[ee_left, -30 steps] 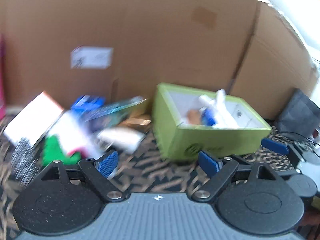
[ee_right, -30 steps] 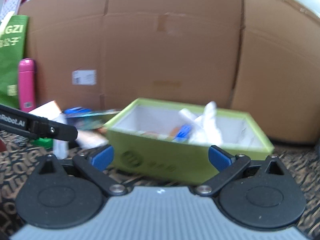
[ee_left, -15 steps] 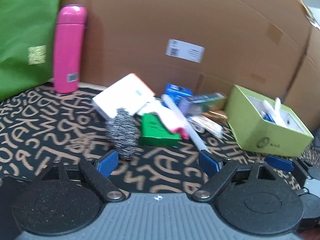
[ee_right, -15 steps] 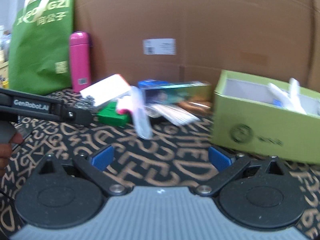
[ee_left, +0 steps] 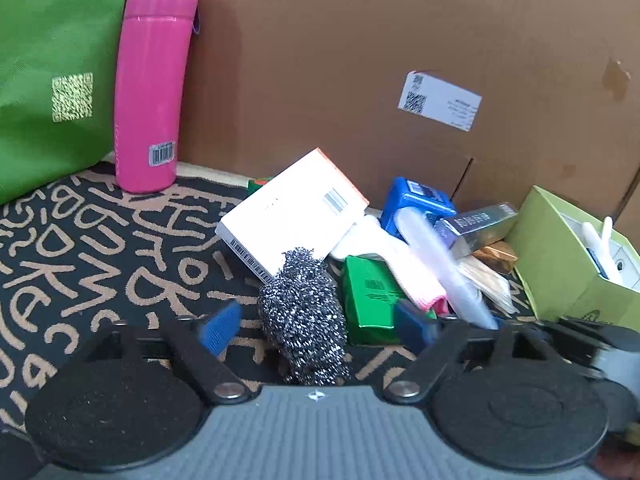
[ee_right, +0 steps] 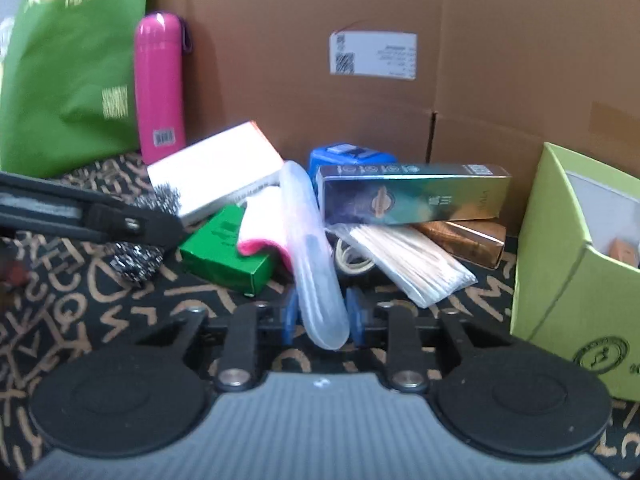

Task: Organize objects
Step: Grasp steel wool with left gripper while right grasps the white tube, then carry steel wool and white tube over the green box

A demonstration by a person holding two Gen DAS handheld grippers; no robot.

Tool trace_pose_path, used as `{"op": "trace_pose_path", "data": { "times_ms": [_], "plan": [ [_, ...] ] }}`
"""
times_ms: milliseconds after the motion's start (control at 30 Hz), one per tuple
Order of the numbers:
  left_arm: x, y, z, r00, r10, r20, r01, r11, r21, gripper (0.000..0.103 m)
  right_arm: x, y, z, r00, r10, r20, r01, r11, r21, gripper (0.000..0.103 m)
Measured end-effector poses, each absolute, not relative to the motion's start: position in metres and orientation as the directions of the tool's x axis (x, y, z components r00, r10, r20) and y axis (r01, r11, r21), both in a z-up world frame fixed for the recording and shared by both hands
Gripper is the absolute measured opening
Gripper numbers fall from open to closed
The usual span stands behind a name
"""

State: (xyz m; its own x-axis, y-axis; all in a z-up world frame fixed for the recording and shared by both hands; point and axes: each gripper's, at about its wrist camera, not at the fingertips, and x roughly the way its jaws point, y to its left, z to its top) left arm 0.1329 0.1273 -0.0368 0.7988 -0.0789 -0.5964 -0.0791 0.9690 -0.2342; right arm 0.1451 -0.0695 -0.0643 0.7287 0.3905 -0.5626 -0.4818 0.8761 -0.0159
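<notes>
A steel-wool scourer (ee_left: 304, 312) lies on the patterned mat right in front of my left gripper (ee_left: 316, 326). It sits between the blue pads, which are closing and stand apart from it on both sides. My right gripper (ee_right: 323, 316) is shut on the near end of a clear plastic tube case (ee_right: 312, 240). The case slants up over a pink-and-white cloth (ee_right: 264, 224) and a small green box (ee_right: 224, 248). One of the left gripper's fingers (ee_right: 132, 222) reaches in from the left beside the scourer (ee_right: 132, 260).
A lime-green open box (ee_right: 560, 280) stands at the right. The pile holds a white box (ee_left: 296, 216), a blue item (ee_left: 416, 204), a long foil carton (ee_right: 412, 196), a gold box (ee_right: 468, 240) and bagged sticks (ee_right: 412, 268). A pink flask (ee_left: 152, 88), green bag (ee_left: 48, 72) and cardboard wall (ee_left: 360, 60) stand behind.
Both views swung left from the lime-green box and closed in on the pile. The right gripper went from wide open to shut on the clear case. The left pads narrowed around the scourer.
</notes>
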Motion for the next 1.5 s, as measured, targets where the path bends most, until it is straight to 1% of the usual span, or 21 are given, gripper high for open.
{"op": "trace_pose_path", "data": {
  "times_ms": [33,67,167,267,367,433,533,600,800,833,900,933,1000,1033,1067,1167,1333,1400,1433,1467,1500],
  "plan": [
    [0.135,0.129,-0.039,0.787,-0.096,-0.609,-0.076,0.965,-0.250,0.059,0.138,-0.073,-0.061,0.736,0.388,-0.555,-0.480,0.877,-0.023,0.015],
    [0.137,0.130,-0.041,0.773,-0.108,-0.625,-0.079,0.961,-0.264,0.049,0.130,-0.077,-0.058,0.739,0.389,-0.550,-0.478,0.878,-0.022,0.014],
    [0.132,0.131,-0.042,0.759,-0.164,-0.630,-0.053,0.949,-0.310,0.042,0.107,-0.092,-0.050,0.737,0.397,-0.547,-0.478,0.878,-0.006,0.014],
    [0.119,0.115,-0.040,0.744,-0.208,-0.635,0.019,0.957,-0.290,0.040,0.090,-0.116,-0.044,0.695,0.459,-0.554,-0.476,0.871,0.125,0.014],
    [0.104,0.089,-0.040,0.699,-0.315,-0.642,0.139,0.941,-0.309,0.039,0.077,-0.139,-0.043,0.676,0.486,-0.555,-0.448,0.868,0.215,0.014],
    [0.096,0.068,-0.040,0.663,-0.388,-0.641,0.219,0.919,-0.329,0.039,0.069,-0.149,-0.044,0.696,0.441,-0.567,-0.410,0.892,0.191,0.014],
    [0.091,0.042,-0.041,0.632,-0.444,-0.635,0.299,0.896,-0.329,0.039,0.063,-0.156,-0.045,0.722,0.368,-0.586,-0.368,0.922,0.125,0.014],
    [0.090,0.035,-0.040,0.642,-0.436,-0.631,0.301,0.900,-0.315,0.040,0.061,-0.159,-0.042,0.732,0.375,-0.570,-0.375,0.919,0.122,0.014],
    [0.074,0.051,-0.031,0.717,-0.300,-0.629,0.217,0.954,-0.207,0.041,0.076,-0.133,-0.038,0.729,0.416,-0.544,-0.467,0.883,0.049,0.015],
    [0.073,0.055,-0.030,0.724,-0.280,-0.631,0.201,0.960,-0.196,0.041,0.081,-0.128,-0.040,0.717,0.436,-0.544,-0.488,0.871,0.055,0.017],
    [0.071,0.062,-0.029,0.733,-0.255,-0.631,0.173,0.966,-0.190,0.041,0.090,-0.117,-0.044,0.696,0.468,-0.544,-0.520,0.852,0.067,0.027],
    [0.070,0.064,-0.029,0.736,-0.246,-0.631,0.163,0.969,-0.188,0.046,0.094,-0.111,-0.047,0.694,0.468,-0.548,-0.526,0.849,0.059,0.033],
    [0.072,0.062,-0.030,0.731,-0.245,-0.637,0.168,0.969,-0.180,0.048,0.098,-0.103,-0.053,0.703,0.427,-0.569,-0.517,0.856,0.003,0.030],
    [0.073,0.060,-0.030,0.729,-0.247,-0.639,0.174,0.969,-0.175,0.047,0.097,-0.103,-0.055,0.716,0.396,-0.575,-0.500,0.866,-0.026,0.016],
    [0.074,0.057,-0.031,0.727,-0.252,-0.638,0.186,0.968,-0.170,0.047,0.096,-0.107,-0.055,0.721,0.388,-0.574,-0.492,0.870,-0.029,0.013],
    [0.077,0.050,-0.032,0.722,-0.274,-0.635,0.219,0.961,-0.166,0.041,0.088,-0.135,-0.051,0.717,0.396,-0.574,-0.450,0.891,0.052,0.013],
    [0.080,0.032,-0.032,0.690,-0.362,-0.626,0.300,0.931,-0.208,0.039,0.074,-0.177,-0.049,0.733,0.334,-0.593,-0.333,0.936,0.116,0.013],
    [0.078,0.022,-0.033,0.695,-0.356,-0.625,0.324,0.931,-0.170,0.041,0.071,-0.184,-0.047,0.749,0.303,-0.590,-0.308,0.947,0.095,0.014],
    [0.077,0.018,-0.033,0.704,-0.342,-0.622,0.330,0.934,-0.139,0.044,0.071,-0.182,-0.045,0.757,0.287,-0.588,-0.311,0.948,0.062,0.014],
    [0.076,0.015,-0.033,0.712,-0.329,-0.620,0.335,0.935,-0.112,0.049,0.072,-0.179,-0.044,0.764,0.277,-0.582,-0.319,0.947,0.031,0.018],
    [0.075,0.013,-0.033,0.712,-0.322,-0.623,0.342,0.935,-0.093,0.049,0.073,-0.176,-0.043,0.768,0.274,-0.579,-0.329,0.944,0.009,0.021]
  ]
}}
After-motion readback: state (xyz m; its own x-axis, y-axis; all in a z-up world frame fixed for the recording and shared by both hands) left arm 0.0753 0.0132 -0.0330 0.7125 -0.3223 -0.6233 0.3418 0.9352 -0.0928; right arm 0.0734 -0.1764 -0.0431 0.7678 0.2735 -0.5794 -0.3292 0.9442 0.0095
